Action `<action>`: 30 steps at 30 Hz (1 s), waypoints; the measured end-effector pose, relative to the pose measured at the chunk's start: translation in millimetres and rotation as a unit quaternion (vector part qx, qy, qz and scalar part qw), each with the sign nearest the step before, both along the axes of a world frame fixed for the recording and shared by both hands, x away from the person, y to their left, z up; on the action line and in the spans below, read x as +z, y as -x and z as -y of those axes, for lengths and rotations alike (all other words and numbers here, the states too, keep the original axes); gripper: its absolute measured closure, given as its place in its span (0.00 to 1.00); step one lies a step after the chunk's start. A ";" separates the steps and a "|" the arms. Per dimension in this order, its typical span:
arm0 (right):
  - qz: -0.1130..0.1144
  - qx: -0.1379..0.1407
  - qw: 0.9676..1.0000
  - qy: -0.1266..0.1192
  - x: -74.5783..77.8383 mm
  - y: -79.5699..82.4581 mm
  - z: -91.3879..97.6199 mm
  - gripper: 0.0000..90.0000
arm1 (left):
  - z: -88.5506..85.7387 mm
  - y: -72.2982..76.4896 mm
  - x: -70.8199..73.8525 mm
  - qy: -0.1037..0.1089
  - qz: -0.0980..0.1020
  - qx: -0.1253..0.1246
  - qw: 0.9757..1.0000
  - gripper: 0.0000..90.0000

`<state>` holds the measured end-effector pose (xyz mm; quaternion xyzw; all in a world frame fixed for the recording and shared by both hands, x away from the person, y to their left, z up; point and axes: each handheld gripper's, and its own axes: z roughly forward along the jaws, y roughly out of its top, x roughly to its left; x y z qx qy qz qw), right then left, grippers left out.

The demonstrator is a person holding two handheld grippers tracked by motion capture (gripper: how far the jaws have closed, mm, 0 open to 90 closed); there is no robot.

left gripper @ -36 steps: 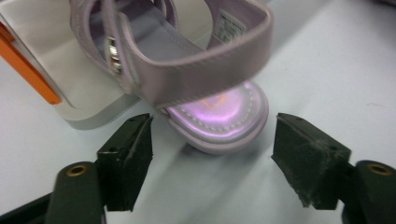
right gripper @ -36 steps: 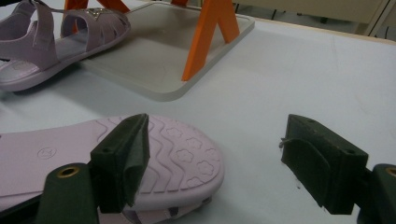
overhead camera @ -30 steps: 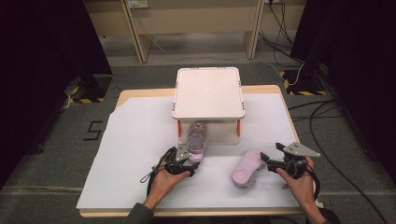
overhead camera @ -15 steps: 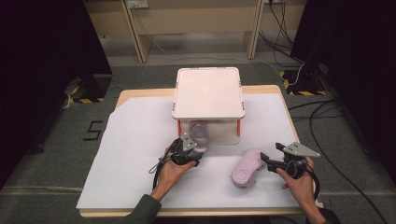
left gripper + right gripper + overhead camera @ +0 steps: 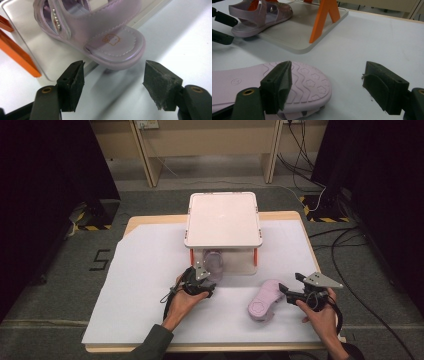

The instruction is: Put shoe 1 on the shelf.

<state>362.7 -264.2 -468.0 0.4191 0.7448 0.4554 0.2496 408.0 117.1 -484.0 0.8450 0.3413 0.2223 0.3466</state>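
Near the bench's front edge, my left gripper (image 5: 204, 276) has just widened its jaws behind the sandal's (image 5: 100, 32) heel on the rack's (image 5: 223, 218) lower shelf, while my right gripper (image 5: 327, 85), jaws wide, straddles the overturned sandal (image 5: 263, 299).

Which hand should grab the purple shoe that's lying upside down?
The right one, probably. The right gripper sits open right beside the upside-down sandal, while the left gripper, also open, faces the other sandal on the rack's lower shelf.

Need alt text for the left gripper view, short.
The left gripper, jaws open and just widened with nothing between them, faces the heel of a lilac sandal resting on the grey shelf base, heel overhanging the white table cover.
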 end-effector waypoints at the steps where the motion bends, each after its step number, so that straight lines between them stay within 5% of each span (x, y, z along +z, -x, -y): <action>1: 0.000 0.000 1.000 0.000 0.0 0.0 0.0 0.27 | -0.3 1.1 0.9 0.001 0.003 0.001 1.000 0.36; 6: 0.000 0.001 1.000 0.002 0.3 0.3 -0.6 0.27 | 5.0 2.0 3.1 -0.003 0.020 -0.005 1.000 0.39; 15: 0.001 0.001 1.000 0.000 0.1 0.0 -0.1 0.27 | -2.0 -12.9 2.6 0.015 0.008 0.005 1.000 0.46; 30: -0.001 0.001 1.000 0.000 0.0 0.0 0.3 0.27 | 3.9 -35.2 4.9 -0.008 0.013 0.028 0.999 0.47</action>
